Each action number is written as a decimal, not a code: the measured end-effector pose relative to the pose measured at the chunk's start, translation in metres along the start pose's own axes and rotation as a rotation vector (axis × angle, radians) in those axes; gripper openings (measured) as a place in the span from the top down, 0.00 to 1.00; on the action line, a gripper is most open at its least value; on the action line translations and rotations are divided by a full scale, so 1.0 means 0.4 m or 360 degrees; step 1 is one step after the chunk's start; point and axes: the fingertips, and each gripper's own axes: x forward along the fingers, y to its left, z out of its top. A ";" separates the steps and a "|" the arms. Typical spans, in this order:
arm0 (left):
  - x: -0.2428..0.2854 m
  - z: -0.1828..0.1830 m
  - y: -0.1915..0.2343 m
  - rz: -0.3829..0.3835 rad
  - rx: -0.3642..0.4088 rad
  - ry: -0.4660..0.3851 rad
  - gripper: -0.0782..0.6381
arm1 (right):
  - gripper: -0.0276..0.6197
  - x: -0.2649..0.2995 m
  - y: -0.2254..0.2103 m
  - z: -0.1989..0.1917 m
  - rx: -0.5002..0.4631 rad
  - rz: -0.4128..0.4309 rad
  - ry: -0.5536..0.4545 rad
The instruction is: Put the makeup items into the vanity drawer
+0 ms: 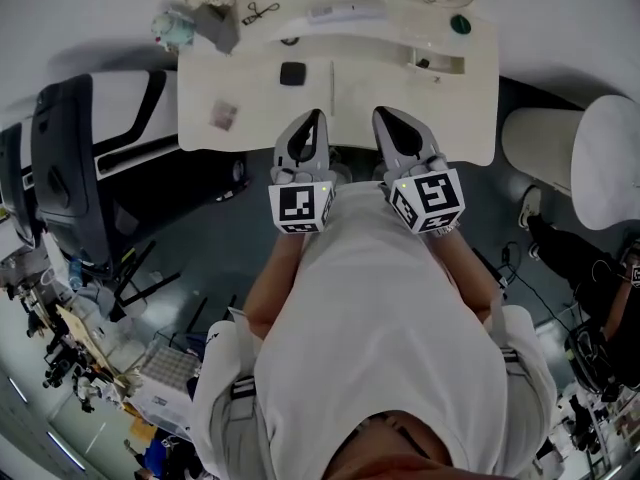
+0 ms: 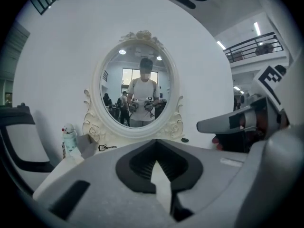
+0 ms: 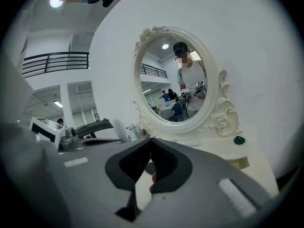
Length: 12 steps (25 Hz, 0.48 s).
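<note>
The white vanity table (image 1: pixel 250 133) stands in front of me. On it lie a black square compact (image 1: pixel 292 73), a small patterned item (image 1: pixel 223 115), an eyelash curler (image 1: pixel 260 11), a long white item (image 1: pixel 345 11) and a dark green round item (image 1: pixel 460 24). A small open drawer (image 1: pixel 437 63) sits in the right part of the tabletop. My left gripper (image 1: pixel 318 116) and right gripper (image 1: pixel 381 113) hover side by side over the table's near edge. Both are shut with nothing between their tips. The left jaw tips (image 2: pixel 156 140) and right jaw tips (image 3: pixel 151 137) meet, pointing at the oval mirror (image 2: pixel 137 87).
A pale bottle (image 1: pixel 175 28) and a grey object (image 1: pixel 218 26) stand at the table's back left. A black chair (image 1: pixel 70 158) is to the left, a white stool (image 1: pixel 580 158) to the right. Cluttered stands fill the floor at lower left.
</note>
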 end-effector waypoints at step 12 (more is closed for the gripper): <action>-0.047 -0.005 0.038 -0.0011 -0.0022 -0.0024 0.88 | 0.94 0.018 0.065 -0.014 -0.0014 0.0010 0.0032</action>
